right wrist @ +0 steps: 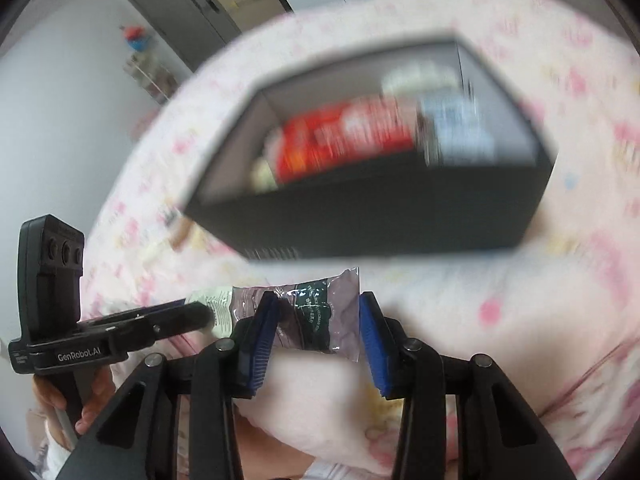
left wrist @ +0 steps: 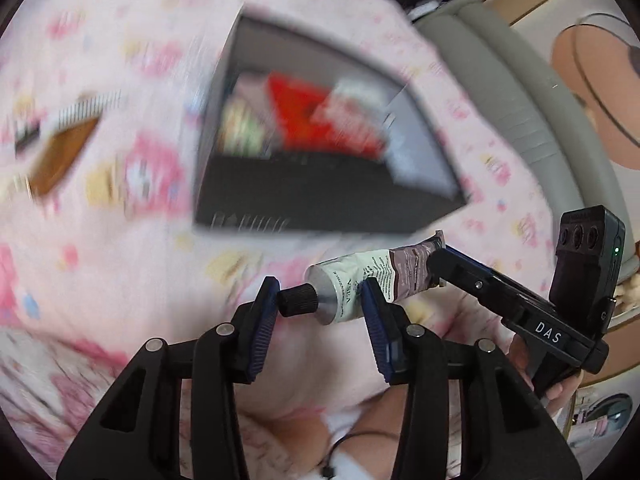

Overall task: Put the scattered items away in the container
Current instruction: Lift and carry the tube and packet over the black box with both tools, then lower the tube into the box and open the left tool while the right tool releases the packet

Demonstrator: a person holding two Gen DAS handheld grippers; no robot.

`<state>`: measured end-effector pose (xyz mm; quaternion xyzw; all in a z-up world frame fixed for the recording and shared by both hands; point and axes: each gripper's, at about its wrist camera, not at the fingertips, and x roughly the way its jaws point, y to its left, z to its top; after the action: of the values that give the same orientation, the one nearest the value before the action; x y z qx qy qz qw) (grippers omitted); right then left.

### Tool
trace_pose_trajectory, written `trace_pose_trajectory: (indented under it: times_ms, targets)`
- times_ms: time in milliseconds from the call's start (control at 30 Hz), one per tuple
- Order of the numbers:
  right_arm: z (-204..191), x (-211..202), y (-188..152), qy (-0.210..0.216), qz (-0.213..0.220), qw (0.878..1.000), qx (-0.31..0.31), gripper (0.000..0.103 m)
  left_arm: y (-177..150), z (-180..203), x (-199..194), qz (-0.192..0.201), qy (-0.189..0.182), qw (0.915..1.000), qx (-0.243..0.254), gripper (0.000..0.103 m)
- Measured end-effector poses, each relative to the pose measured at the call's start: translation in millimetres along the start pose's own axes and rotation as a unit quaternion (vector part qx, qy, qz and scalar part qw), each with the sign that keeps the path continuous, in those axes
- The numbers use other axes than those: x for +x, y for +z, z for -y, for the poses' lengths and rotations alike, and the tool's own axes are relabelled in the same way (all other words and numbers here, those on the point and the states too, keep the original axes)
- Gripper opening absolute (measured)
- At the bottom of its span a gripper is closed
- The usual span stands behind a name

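A black box (left wrist: 320, 200) with grey inner walls stands on pink patterned bedding (left wrist: 120, 60), blurred, with a red pack (left wrist: 320, 120) and other items inside. My left gripper (left wrist: 320, 312) is shut on a white and mauve tube (left wrist: 376, 276). The tube's black cap sits against the left pad and its body crosses the right pad. My right gripper (left wrist: 444, 260) shows beside the tube's crimped end. In the right wrist view the right gripper (right wrist: 318, 332) is shut on a clear packet with green print (right wrist: 316, 312), below the box (right wrist: 360, 224). The left gripper (right wrist: 200, 312) carries the tube (right wrist: 218, 304) at its left.
A brown item with a comb-like edge (left wrist: 60, 152) lies on the bedding left of the box. A grey padded edge (left wrist: 500, 80) borders the bedding on the right. Hands (right wrist: 60, 396) hold both grippers. A grey cupboard (right wrist: 192, 8) stands in the far background.
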<state>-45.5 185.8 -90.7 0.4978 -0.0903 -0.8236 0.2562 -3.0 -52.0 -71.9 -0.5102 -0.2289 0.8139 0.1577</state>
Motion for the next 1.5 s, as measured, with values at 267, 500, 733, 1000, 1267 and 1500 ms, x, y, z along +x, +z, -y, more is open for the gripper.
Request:
trace_pose_trajectory:
  times_ms: [267,500,733,1000,1267,1500]
  targets:
    - [3.9,7.2,101.7,0.023,0.031,0.999,-0.025,0.037,96.7,13.6,14.9,0.031,0.041,0.9987,-0.005,0.044]
    - [38.2,70.0,111.0,0.033,-0.056,0.998,-0.018,0.037,107.5,2.5,71.0,-0.038,0.09,0.995,-0.021,0.044]
    - [34.3,78.9,101.4,0.002,-0.068,0.996,-0.05,0.037,101.5,11.4,99.4,-0.07,0.13,0.989,-0.008,0.047]
    - [47.2,49.3,103.8,0.017,-0.014,1.0,-0.003,0.037,107.5,34.0,70.6,-0.003,0.168,0.9853,0.028,0.046]
    - [55.7,56.0,99.3,-0.041,-0.024,0.999,0.009,0.037,97.6,42.4,111.7,-0.065,0.131,0.9882,0.048,0.045]
    - [40.1,73.7,93.2,0.05,-0.073,0.996,-0.01,0.038,99.8,30.1,97.6,-0.061,0.17,0.9831,0.032,0.045]
